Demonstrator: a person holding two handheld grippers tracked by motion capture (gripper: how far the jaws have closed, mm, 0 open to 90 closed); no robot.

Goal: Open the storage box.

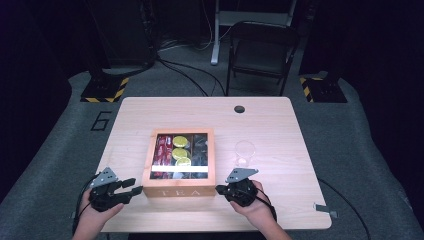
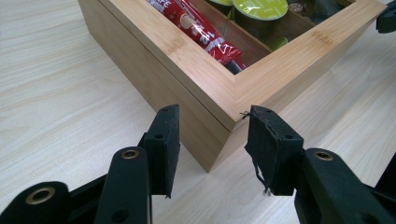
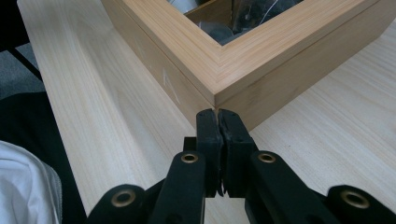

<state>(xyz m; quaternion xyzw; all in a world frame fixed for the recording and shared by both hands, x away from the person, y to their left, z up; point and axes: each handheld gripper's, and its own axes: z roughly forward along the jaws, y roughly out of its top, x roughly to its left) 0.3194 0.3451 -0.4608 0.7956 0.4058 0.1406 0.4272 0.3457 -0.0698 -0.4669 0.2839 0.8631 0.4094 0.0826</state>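
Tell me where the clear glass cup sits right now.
In the high view the clear glass cup stands upright on the wooden table, just right of the tea box and beyond the right tool.

Tea box (image 3: 261,60) far corners beyond frame

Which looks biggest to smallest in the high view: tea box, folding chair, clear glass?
1. Folding chair, though it stands farther back, so unsure against the box.
2. Wooden tea box.
3. Clear glass.
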